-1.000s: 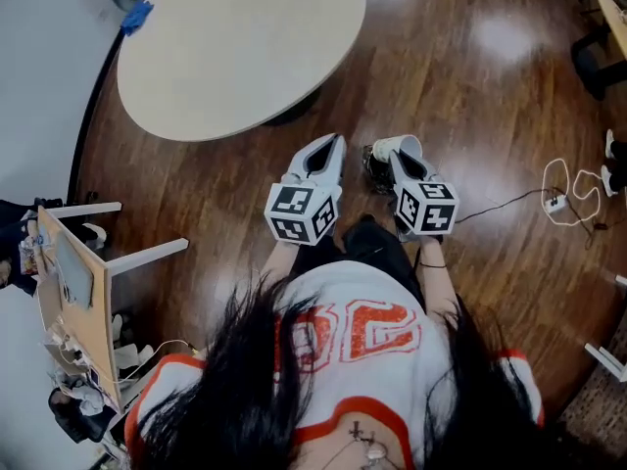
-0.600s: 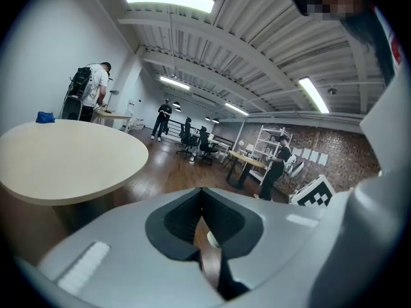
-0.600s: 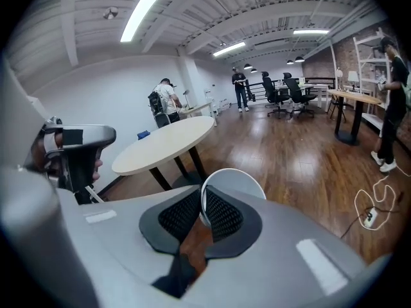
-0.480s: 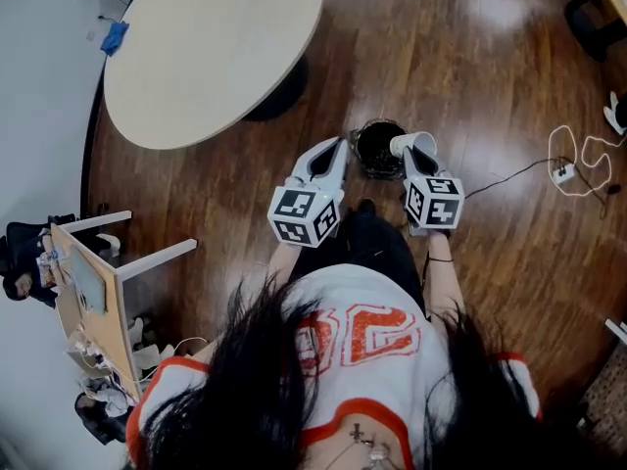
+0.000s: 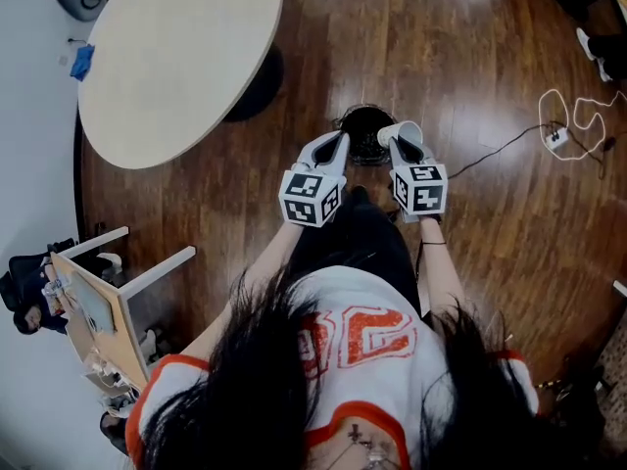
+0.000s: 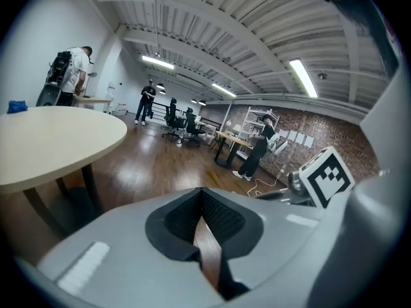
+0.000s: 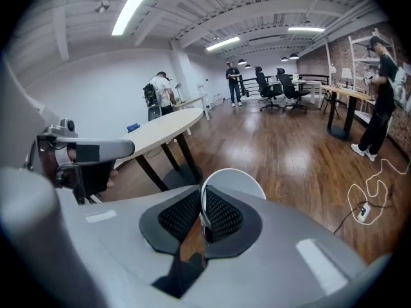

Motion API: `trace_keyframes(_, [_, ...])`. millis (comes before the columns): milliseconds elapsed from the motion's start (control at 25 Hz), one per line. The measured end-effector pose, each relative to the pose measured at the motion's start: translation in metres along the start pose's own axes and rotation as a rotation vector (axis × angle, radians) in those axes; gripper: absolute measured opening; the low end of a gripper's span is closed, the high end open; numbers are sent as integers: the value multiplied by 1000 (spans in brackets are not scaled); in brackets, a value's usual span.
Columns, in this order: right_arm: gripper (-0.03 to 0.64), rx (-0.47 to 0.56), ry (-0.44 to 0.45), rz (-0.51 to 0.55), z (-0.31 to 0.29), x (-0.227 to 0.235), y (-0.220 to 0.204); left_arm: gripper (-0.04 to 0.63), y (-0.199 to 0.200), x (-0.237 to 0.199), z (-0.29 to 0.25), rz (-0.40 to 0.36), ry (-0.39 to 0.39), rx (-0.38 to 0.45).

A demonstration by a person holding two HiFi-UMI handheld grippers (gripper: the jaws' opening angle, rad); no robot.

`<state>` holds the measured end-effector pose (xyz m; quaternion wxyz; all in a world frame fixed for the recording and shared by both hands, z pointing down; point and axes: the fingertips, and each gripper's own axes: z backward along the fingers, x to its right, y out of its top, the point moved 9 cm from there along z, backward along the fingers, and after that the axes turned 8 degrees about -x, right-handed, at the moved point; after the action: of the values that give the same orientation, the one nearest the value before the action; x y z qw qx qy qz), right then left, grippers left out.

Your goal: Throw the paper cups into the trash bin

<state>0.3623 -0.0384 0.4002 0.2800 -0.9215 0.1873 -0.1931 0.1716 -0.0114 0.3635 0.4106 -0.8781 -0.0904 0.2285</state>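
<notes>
Paper cup (image 5: pixel 400 132) pinched by its thin wall between the jaws of the right gripper (image 5: pixel 404 148), held at the 3 o'clock rim of the black trash bin (image 5: pixel 361 137) on the floor (image 5: pixel 490 223). Not yet let go, so nothing thrown in with this grip so far. Left gripper (image 5: pixel 333 146) at the bin's 8 o'clock edge, jaws pressed nearly together on nothing, only floorboards showing through the slit. Carry judged as good as finished. Left to do: centring the cup over the opening, then spreading the right jaws. No other cup in sight on the round table (image 5: pixel 176 62) at 10 o'clock, so possibly the last one.
</notes>
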Motion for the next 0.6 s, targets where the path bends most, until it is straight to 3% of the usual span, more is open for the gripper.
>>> trace_keyframes(320, [31,-155,4,167,-89,14,-34,0,-39,-1,-18,16,-37,-115])
trace_keyframes(600, [31,-311,35,215,-180,29,-72,0,-57,-18,-23,60,-45,-127])
